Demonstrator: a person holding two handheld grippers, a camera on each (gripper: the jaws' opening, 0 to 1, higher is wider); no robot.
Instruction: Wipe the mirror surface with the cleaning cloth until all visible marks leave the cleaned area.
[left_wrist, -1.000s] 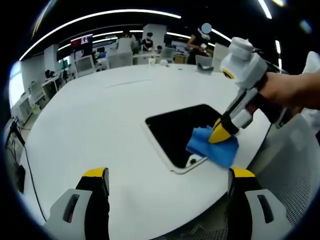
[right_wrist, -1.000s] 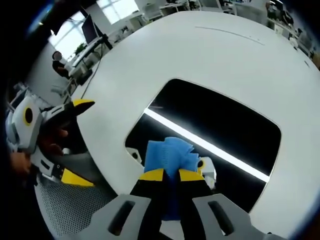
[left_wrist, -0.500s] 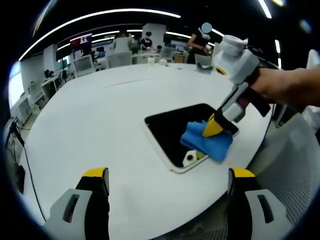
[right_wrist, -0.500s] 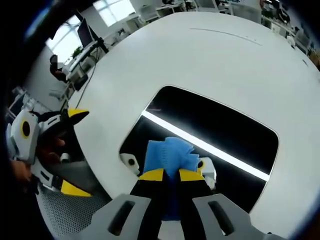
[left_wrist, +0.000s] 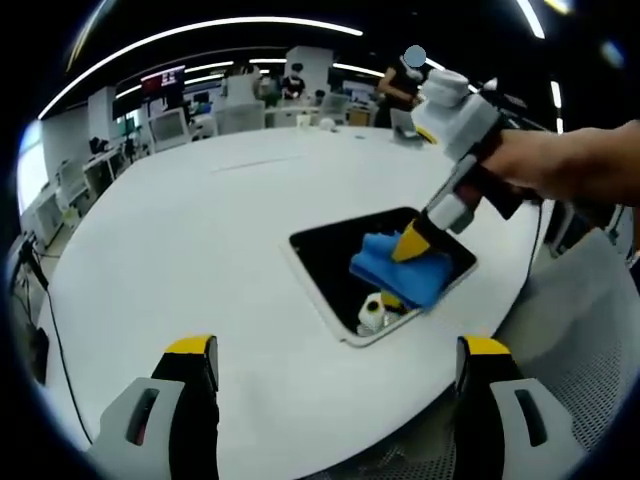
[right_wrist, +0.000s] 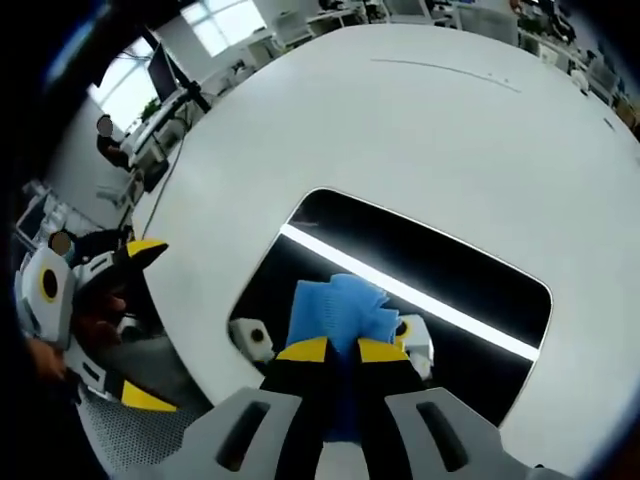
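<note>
The right gripper (left_wrist: 408, 246) has moved the blue cleaning cloth (left_wrist: 397, 268) inward over the mirror (left_wrist: 340, 258) during the last second: before, the cloth lay at the mirror's near corner, and now it sits closer to the mirror's middle. Its fingers (right_wrist: 300, 352) are closed on the cloth and press it against the glass. This means, I think, that the wiping is in progress and one stroke has covered the corner area; whether marks remain I cannot tell, because the dark glass mostly shows reflections, among them a bright strip of ceiling light (right_wrist: 420, 297).

The left gripper (left_wrist: 335, 385) holds nothing; its fingers are wide apart, and it hovers over the white worktop (left_wrist: 180, 240), well apart from the mirror.

By count: one mirror, lying flat near the worktop's edge; one cloth, on the mirror; two grippers. Beside the cloth, the mirror reflects parts of the right gripper.
</note>
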